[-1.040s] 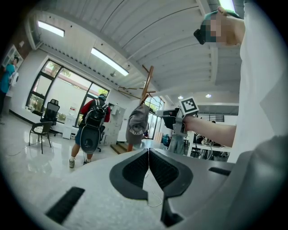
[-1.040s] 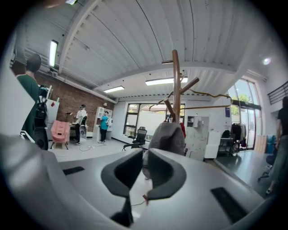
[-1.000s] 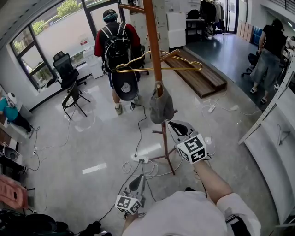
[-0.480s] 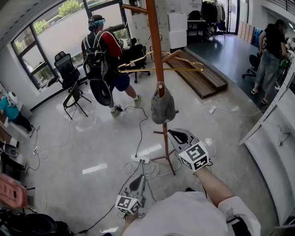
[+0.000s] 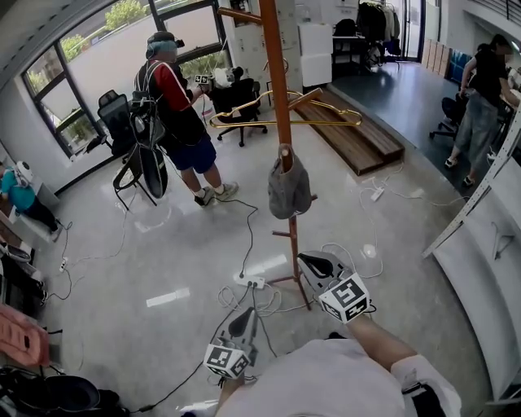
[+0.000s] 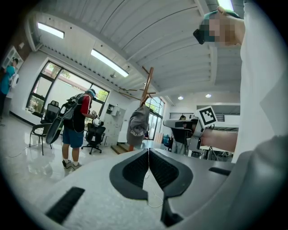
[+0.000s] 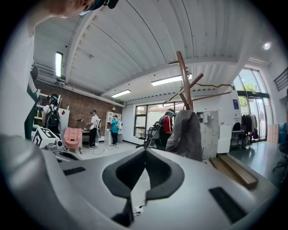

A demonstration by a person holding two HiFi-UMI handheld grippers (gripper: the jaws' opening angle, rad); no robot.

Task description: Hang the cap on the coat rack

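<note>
Soft matt grey cloth cap, smooth reddish-brown wooden coat rack, shiny gold metal wire hanger, glossy pale polished floor mirroring light, brown wooden plank platform

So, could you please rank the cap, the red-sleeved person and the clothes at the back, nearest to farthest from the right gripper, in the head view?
From the right gripper:
1. cap, on the rack ahead.
2. red-sleeved person, upper left.
3. clothes at the back, top right.

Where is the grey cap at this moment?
In the head view the cap hangs on a peg of the coat rack, at centre, below the gold hanger.
</note>
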